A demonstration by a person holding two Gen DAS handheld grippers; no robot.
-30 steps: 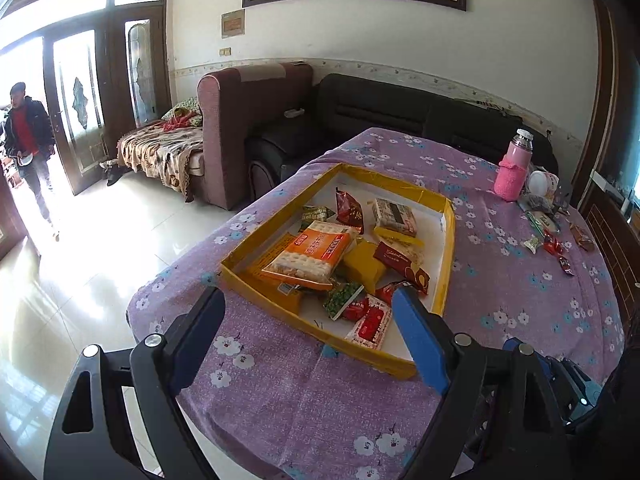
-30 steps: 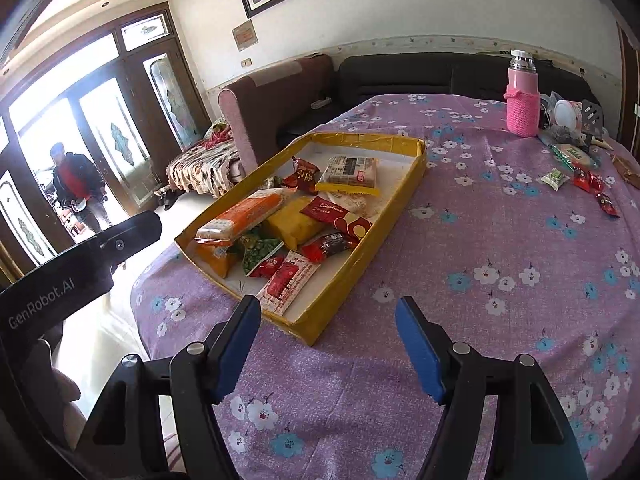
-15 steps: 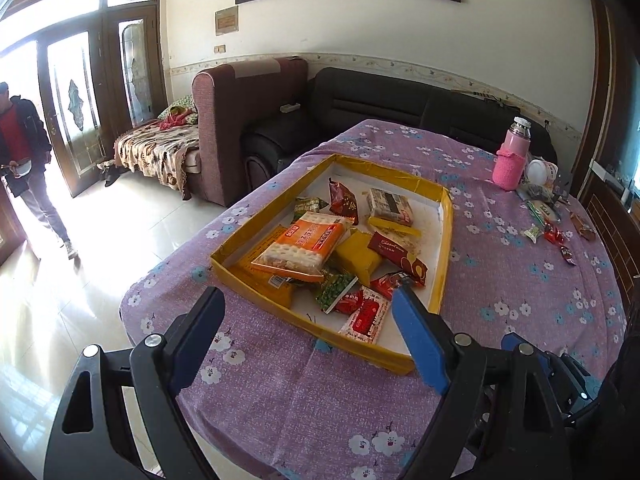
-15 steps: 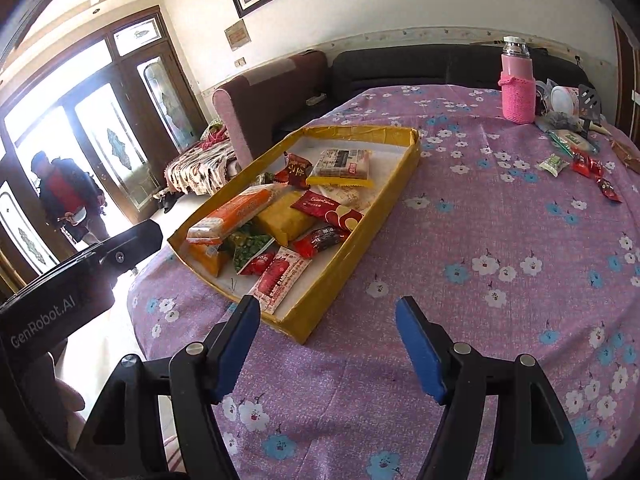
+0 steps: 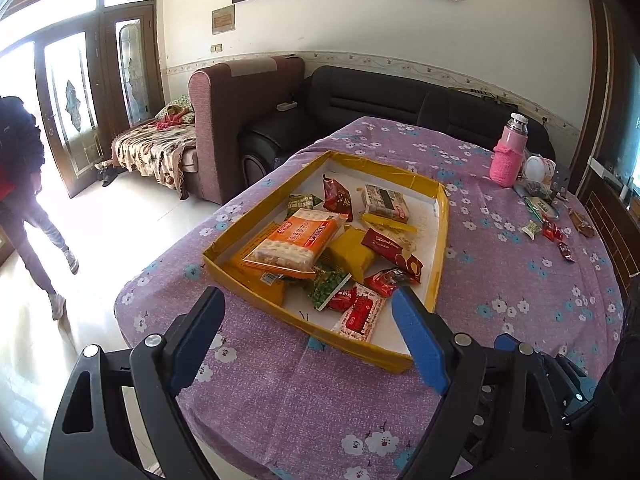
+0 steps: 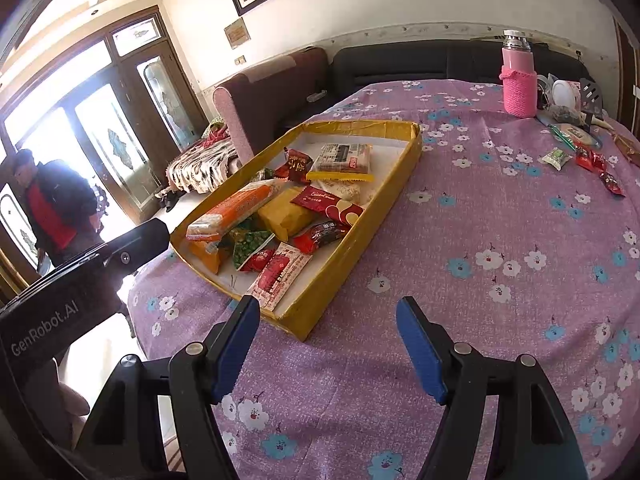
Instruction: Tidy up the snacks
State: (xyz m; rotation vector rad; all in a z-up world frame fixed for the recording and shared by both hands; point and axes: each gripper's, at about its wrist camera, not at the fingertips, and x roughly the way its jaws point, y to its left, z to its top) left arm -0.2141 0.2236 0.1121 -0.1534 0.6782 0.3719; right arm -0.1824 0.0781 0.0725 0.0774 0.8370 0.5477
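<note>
Snacks (image 5: 332, 248) in yellow tray (image 5: 442, 216); "GenRobot.AI" on left claw (image 6: 132, 240); both claws wide, empty.

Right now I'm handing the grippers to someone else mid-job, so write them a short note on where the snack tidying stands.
Left gripper: open, empty, hovering short of the tray's near edge.
Right gripper: open, empty, over the tablecloth beside the tray.
Yellow tray: holds a jumbled pile, including an orange cracker pack and a yellow block.
Loose snacks: scattered at the far right by the pink bottle.
Done: nothing gripped yet.
Left: probably gather the loose ones and sort the pile.
</note>
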